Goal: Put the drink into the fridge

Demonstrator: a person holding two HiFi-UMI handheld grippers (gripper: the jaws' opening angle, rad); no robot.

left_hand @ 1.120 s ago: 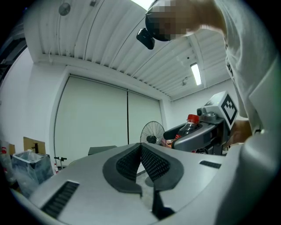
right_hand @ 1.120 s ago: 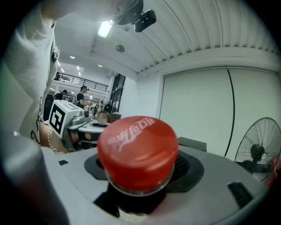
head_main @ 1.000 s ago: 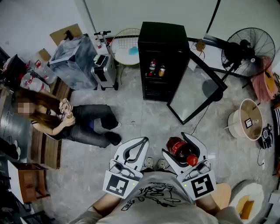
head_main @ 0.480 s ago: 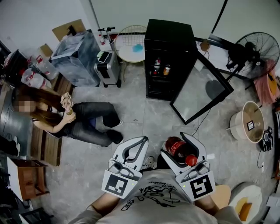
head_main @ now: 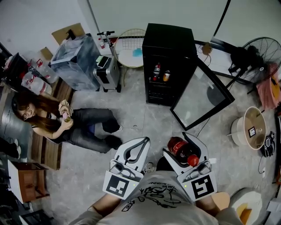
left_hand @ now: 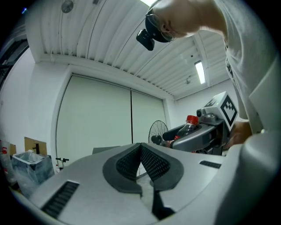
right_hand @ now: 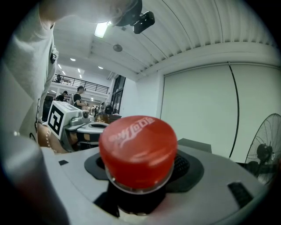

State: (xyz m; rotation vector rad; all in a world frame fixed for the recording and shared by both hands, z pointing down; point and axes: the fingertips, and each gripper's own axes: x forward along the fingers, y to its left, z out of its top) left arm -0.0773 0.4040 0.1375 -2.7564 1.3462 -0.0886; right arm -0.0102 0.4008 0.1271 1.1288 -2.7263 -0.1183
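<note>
Though wide, right fingers on bottle.

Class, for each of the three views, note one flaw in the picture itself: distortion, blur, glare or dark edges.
Head view: wide-angle warp, so the fridge leans and its sides splay. Left gripper view: a round black border crops the corners, and the ceiling lamp burns out white. Right gripper view: the drink sits so near the lens that the lettering on its red cap blurs.

You stand on a grey floor. Ahead of you is a pale wall, with a round white table just before it. A black fan stands at the right. Above you, a ribbed ceiling carries 1 strip lamp.
</note>
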